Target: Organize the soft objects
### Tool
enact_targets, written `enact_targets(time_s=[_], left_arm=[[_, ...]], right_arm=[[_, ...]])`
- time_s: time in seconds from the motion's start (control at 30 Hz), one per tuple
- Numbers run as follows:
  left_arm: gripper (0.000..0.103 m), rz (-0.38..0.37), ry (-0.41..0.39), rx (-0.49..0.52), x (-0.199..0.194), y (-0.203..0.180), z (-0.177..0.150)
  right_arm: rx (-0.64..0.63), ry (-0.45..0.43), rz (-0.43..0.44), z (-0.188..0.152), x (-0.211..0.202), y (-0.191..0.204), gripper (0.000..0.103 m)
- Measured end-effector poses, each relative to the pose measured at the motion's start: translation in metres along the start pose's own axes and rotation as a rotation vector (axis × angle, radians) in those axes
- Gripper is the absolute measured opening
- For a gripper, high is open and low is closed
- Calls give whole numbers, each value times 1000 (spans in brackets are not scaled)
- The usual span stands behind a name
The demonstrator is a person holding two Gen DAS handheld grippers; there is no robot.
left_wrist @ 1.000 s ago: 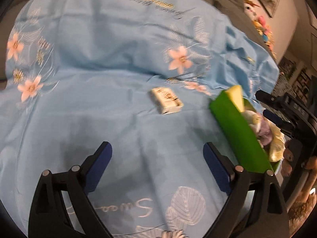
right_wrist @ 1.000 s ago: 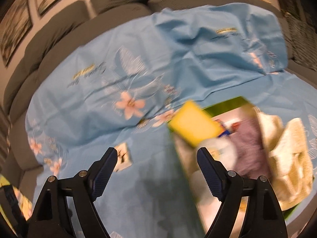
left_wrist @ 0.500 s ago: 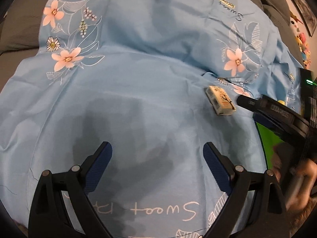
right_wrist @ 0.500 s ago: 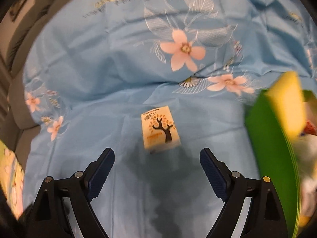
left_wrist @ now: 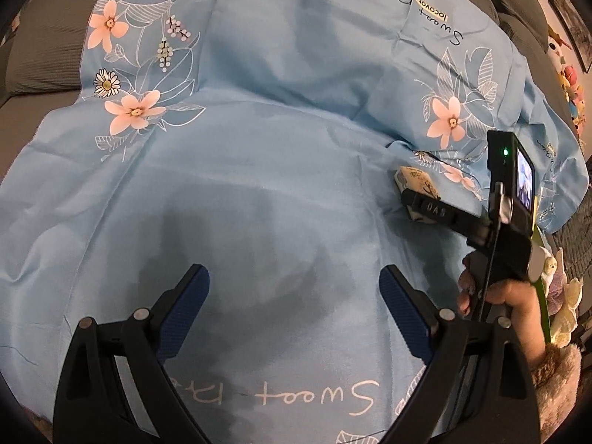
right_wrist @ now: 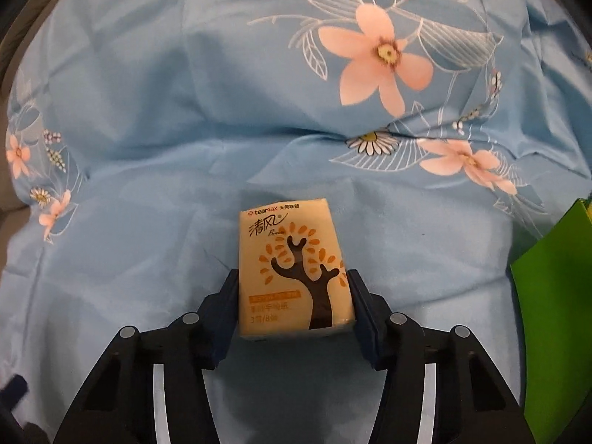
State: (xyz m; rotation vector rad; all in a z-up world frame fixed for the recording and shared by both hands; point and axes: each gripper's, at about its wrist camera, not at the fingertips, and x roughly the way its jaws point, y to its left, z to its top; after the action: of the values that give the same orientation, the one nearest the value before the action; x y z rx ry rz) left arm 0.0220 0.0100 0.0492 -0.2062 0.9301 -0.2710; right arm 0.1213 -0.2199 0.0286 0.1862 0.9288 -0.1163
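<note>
As jaws close, tissue pack [right_wrist: 294,266] between.

Blue flowery bedsheet [left_wrist: 281,170] over a grey sofa [left_wrist: 44,55]

Pink flowers [right_wrist: 381,51] printed at 1 o'clock in the right wrist view; framed pictures [left_wrist: 569,18] on the wall at 2 o'clock in the left one.

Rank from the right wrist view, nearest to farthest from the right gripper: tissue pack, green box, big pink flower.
1. Tissue pack: between the right gripper jaws, which have just been closing and now touch its sides.
2. Green box: off to the right, at the frame edge on the blue sheet.
3. Big pink flower: printed on the sheet, far up and right.
</note>
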Motion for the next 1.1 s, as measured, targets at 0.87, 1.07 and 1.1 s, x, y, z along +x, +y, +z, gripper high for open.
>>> enact_targets(time_s=[0.87, 1.07, 1.1], left_arm=[[93, -30, 27, -40, -4, 0, -14], [93, -81, 45, 13, -1, -14, -19], [93, -93, 51, 18, 0, -16, -19]], right_arm=[[144, 93, 157, -94, -108, -10, 74], [221, 24, 186, -89, -122, -29, 74], [232, 19, 191, -89, -123, -31, 74]])
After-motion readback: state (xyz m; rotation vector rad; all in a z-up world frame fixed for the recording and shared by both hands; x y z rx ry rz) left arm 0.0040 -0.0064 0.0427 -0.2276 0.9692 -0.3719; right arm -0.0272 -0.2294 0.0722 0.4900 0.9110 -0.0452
